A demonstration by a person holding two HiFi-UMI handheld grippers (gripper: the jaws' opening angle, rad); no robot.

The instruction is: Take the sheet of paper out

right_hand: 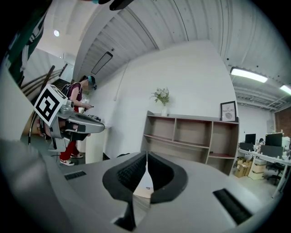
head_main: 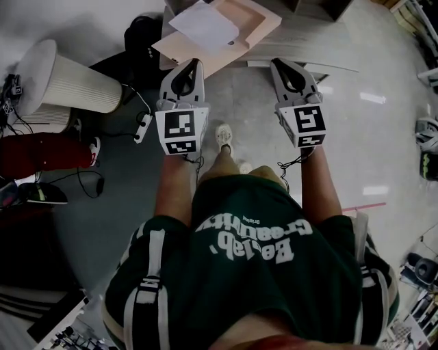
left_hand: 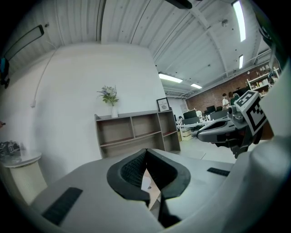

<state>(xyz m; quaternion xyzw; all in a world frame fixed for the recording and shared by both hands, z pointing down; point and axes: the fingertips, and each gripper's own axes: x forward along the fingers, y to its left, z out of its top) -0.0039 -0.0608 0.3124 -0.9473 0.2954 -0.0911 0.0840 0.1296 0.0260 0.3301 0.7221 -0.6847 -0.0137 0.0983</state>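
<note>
While the sheet of paper point(head_main: 204, 26) lies flat and white on top of the pink folder point(head_main: 256, 17), you have not taken hold of it with either tool. The folder sits open at the near edge of the table point(head_main: 321, 34), straight ahead of you. Your left gripper point(head_main: 194, 65) points at the folder's near edge and comes close to it, though whether it touches cannot be told. Its jaws are pressed together at the tips with nothing between them. In the left gripper view point(left_hand: 146, 150) a sliver of the sheet point(left_hand: 146, 182) and the folder point(left_hand: 154, 196) shows only through the gap below the closed tips. Your right gripper point(head_main: 279, 65) points at the table edge to the right of the folder. It too is closed and empty point(right_hand: 146, 154), with the sheet point(right_hand: 145, 184) seen beyond its jaws. The two grippers are side by side, apart from each other. A white ribbed cylinder point(head_main: 65, 82) stands on the floor to your left, and an open shelf unit point(right_hand: 191, 136) stands against the far wall.
</note>
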